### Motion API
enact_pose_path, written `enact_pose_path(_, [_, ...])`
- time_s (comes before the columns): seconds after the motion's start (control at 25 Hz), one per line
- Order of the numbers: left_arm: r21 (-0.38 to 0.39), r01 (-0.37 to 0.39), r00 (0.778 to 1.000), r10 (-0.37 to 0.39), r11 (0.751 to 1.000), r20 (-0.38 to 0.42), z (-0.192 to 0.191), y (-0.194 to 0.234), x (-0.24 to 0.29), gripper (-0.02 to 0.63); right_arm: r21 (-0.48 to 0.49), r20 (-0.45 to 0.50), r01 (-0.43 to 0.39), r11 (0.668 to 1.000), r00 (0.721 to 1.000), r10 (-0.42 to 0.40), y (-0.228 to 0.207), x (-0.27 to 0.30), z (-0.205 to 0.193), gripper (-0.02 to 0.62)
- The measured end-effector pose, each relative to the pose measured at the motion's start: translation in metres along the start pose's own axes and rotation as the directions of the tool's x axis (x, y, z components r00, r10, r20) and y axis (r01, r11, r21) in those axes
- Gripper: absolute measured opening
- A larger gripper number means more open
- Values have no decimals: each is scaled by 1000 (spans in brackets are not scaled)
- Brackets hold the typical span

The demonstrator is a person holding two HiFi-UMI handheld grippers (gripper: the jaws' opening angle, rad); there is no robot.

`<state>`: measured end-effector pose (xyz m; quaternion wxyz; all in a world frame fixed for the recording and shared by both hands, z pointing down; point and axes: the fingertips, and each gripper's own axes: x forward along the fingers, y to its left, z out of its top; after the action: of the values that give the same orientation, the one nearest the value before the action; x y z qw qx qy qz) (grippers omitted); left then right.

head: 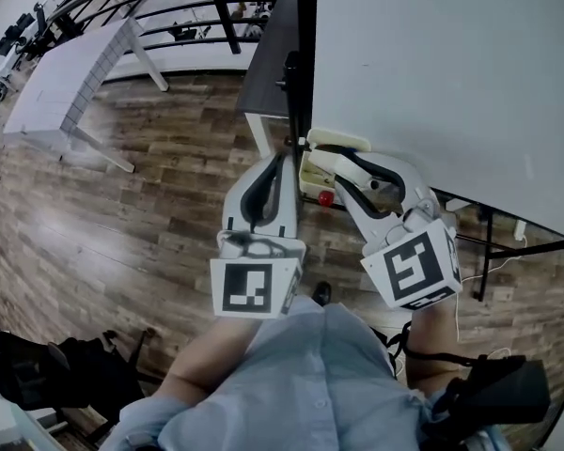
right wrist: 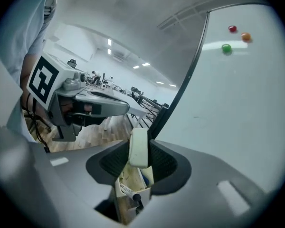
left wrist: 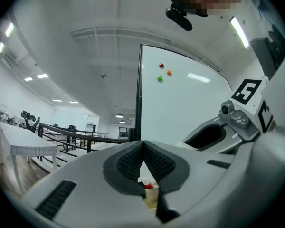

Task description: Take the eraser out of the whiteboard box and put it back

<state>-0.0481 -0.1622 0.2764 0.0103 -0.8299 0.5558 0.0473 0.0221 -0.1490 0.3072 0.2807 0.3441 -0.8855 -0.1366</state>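
My right gripper (right wrist: 139, 158) has its fingers closed on the cream, rounded plastic eraser (right wrist: 138, 144). The eraser stands upright between the pads, just above the open beige whiteboard box (right wrist: 125, 194) at the lower centre of the right gripper view. I judge the eraser is out of the box, so the return is the step in hand. I should keep it upright, line it up over the open top beside the dark-capped marker (right wrist: 137, 199), lower it straight, and let go only once it is seated. My left gripper (left wrist: 142, 151) holds nothing, its fingers closed together at the tips. My grippers hide how the box is fixed to the white whiteboard (right wrist: 237, 108). I cannot make out how deep the free slot is.
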Motion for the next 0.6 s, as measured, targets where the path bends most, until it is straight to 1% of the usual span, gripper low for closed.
enact_pose_path(0.16, [23,-14,999,13,1000,39,14,-8,-15,5,32,71,38,999,997,-40,-2,-26,11,130])
enact_pose_path(0.32, [19,-20,996,18,1000,90,27,-16,-25,5,43,94,58,997,994,-62,-1,-44,13,130])
enact_pose_path(0.6, [41,4,996,-8,999,93,30,-30,-32,5,42,107,71,997,991,-75,2,-59,13,130])
